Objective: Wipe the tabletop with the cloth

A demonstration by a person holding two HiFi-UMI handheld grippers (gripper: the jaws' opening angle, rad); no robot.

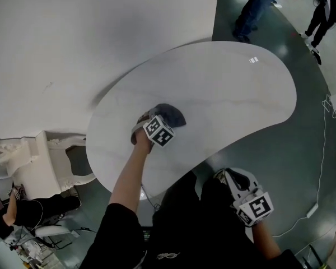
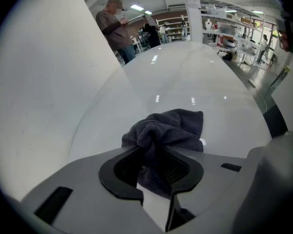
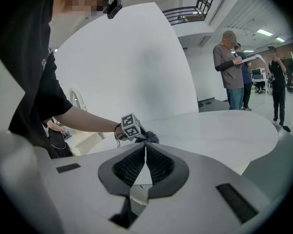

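Presently: left gripper [image 2: 156, 155] clamped on dark grey terry cloth [image 1: 171, 114], which is pressed on glossy white kidney-shaped tabletop [image 1: 235, 94] toward its left end. Right gripper [image 3: 145, 155] closed, empty, beyond near edge. Wiping apparently mid-course; right end likely undone.

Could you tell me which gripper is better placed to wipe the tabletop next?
Left. The left gripper grips the cloth on the tabletop; the right gripper is shut, empty, beside the table's edge.

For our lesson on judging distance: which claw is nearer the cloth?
Left. The left claw grips the cloth on the table; the right claw, shut and empty, hangs beyond the table's near edge, apart from the cloth.
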